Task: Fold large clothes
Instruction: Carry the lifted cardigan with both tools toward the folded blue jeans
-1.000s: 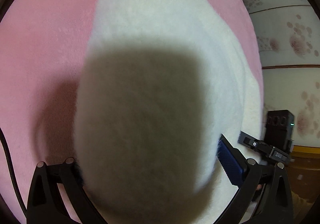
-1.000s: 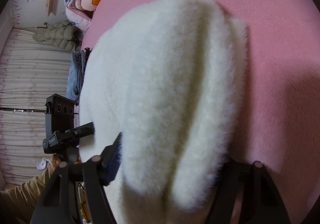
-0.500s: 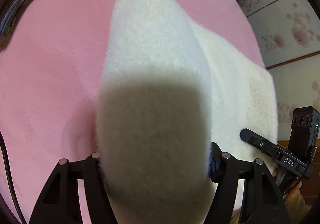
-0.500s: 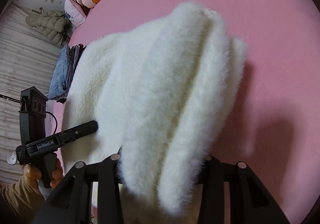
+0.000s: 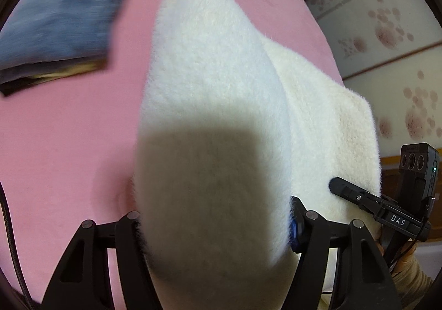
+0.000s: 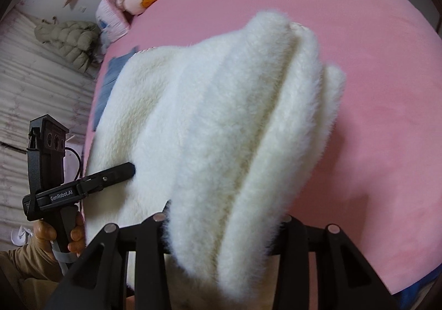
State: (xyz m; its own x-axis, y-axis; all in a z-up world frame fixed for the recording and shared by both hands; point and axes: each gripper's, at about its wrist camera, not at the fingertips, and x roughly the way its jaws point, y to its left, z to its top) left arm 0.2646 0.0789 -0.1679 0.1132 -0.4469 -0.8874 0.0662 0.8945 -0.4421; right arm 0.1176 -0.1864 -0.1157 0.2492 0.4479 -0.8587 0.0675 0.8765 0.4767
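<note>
White fluffy garment [image 5: 215, 105] bunched in thick folds, clamped by left gripper [image 5: 215, 229] and right gripper [image 6: 221, 229], raised above pink bedsheet [image 5: 69, 144].

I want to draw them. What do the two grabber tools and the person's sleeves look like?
Both are black. The left gripper says GenRobot.AI in white, with three round lenses on top and a black cable. The right gripper says DAS and has a tiny green light. The sleeve is tan.

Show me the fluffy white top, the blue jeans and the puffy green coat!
fluffy white top [image 5: 215, 83], left wrist view, upper fold.
blue jeans [image 5: 58, 19], left wrist view, top face.
puffy green coat [image 6: 70, 40], right wrist view, quilted middle.
</note>
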